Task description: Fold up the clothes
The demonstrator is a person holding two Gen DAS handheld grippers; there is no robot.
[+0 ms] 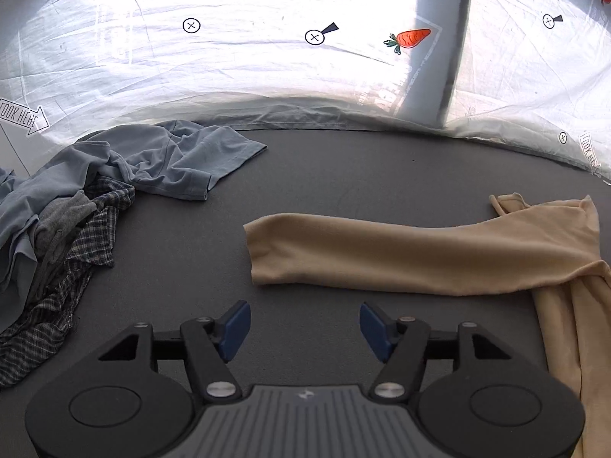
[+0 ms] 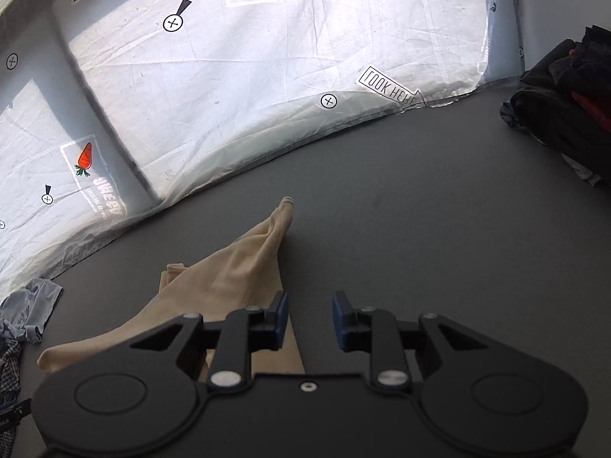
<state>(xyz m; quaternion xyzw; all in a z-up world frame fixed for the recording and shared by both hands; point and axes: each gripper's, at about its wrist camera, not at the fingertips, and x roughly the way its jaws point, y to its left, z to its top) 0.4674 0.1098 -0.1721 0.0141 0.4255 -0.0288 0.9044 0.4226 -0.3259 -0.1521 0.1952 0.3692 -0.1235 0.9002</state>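
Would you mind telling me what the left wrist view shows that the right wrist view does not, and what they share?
Only the left wrist view shows the beige garment's folded sleeve laid flat across the mat, the grey garment in the unfolded pile, and the open, empty left gripper.

Only the right wrist view shows the dark clothes stack at far right, and the right gripper, open with nothing between its pads.

Both show the beige garment, the blue T-shirt, the plaid shirt, the grey mat and the white carrot-print sheet.
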